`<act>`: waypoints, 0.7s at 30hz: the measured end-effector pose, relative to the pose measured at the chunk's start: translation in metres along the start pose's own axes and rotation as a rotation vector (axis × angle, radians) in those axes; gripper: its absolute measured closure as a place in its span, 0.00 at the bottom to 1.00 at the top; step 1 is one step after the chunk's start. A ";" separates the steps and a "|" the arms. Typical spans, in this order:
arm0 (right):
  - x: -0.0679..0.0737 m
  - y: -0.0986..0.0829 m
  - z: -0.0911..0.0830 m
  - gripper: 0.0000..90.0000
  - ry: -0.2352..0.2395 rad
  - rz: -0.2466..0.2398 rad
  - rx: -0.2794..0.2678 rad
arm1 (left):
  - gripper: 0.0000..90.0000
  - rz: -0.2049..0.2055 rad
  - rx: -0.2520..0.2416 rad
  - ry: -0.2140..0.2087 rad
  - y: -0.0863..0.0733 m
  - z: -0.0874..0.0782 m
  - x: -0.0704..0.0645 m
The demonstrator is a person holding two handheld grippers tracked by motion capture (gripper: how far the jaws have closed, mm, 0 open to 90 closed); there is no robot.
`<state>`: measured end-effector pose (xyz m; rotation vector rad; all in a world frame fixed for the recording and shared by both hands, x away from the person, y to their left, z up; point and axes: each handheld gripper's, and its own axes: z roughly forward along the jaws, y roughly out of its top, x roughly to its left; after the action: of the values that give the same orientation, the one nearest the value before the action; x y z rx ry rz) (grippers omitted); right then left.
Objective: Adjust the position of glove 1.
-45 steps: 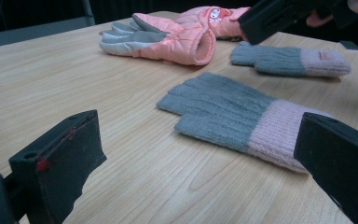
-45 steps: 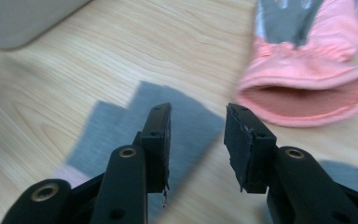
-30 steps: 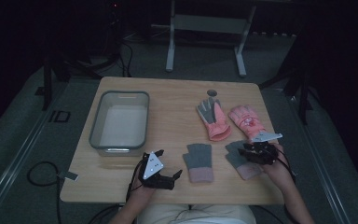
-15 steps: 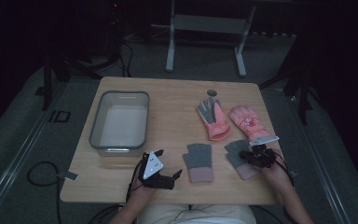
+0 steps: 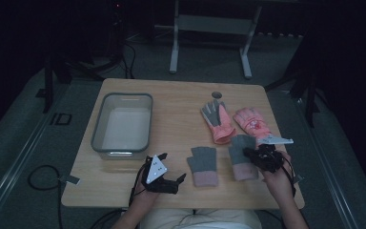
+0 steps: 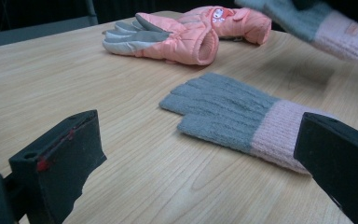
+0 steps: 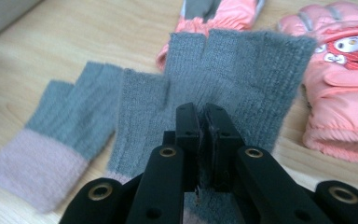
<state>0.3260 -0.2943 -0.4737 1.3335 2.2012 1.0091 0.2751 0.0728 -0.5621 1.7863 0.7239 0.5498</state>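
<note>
Jaws of the right gripper (image 7: pixel 204 122) clamped on the grey knit glove (image 5: pixel 242 152), lifted just right of its mate (image 5: pixel 203 164); left gripper (image 5: pixel 178 180) jaws apart, idle; carry glove level toward the bin (image 5: pixel 99 131), avoiding snagging.

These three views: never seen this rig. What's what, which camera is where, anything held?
No robot here: a person at a table holds a two-jaw claw in each hand. The high view looks down from above; each of the other two cameras rides on one claw, looking along its jaws. On the table lie a clear bin, two pink ski gloves and a grey knit glove. The right claw is shut on a second grey glove, lifted off the wood. The left claw is open, holding nothing.
</note>
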 end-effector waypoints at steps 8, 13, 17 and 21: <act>0.010 -0.016 0.009 0.94 -0.038 0.125 0.002 | 0.01 0.001 0.001 -0.002 0.000 0.000 0.000; 0.015 -0.032 0.026 0.95 -0.053 0.160 0.032 | 0.01 0.003 0.003 -0.003 0.000 0.000 0.000; 0.015 -0.039 0.040 0.94 -0.082 0.170 0.049 | 0.01 0.006 0.003 -0.004 0.000 0.000 0.000; 0.013 -0.044 0.051 0.94 -0.107 0.161 0.077 | 0.01 0.006 0.005 -0.008 0.000 0.000 0.000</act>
<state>0.3255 -0.2761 -0.5399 1.5822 2.1002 0.8934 0.2754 0.0725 -0.5620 1.7953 0.7153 0.5448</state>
